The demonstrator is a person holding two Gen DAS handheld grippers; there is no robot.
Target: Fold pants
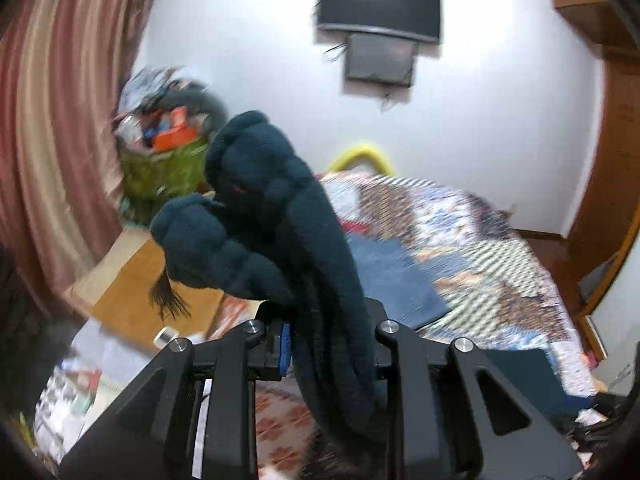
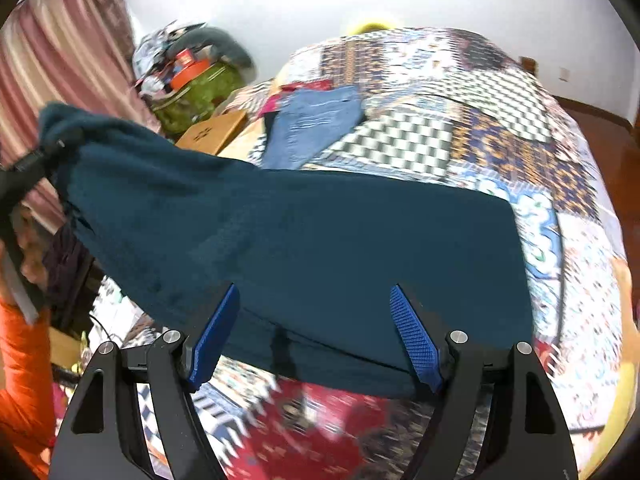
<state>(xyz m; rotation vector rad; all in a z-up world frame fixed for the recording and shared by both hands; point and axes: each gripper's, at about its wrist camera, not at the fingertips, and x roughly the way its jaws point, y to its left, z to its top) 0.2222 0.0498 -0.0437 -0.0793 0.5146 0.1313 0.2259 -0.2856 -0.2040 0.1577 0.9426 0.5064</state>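
Note:
The dark teal fleece pants (image 1: 280, 216) are bunched in my left gripper (image 1: 320, 344), which is shut on them and holds them up in the air; the cloth hangs down between its fingers. In the right wrist view the same pants (image 2: 304, 240) stretch from the upper left, where the left gripper (image 2: 28, 164) pinches one end, down onto the patchwork bed (image 2: 500, 120). My right gripper (image 2: 316, 320) is open, its blue pads (image 2: 416, 340) on either side of the pants' near edge, not closed on it.
Folded blue jeans (image 2: 316, 124) lie farther back on the bed. A wooden box (image 2: 212, 132) and a green bag with clutter (image 2: 200, 88) stand at the left by the striped curtain (image 1: 52, 120). A TV (image 1: 380, 4) hangs on the wall.

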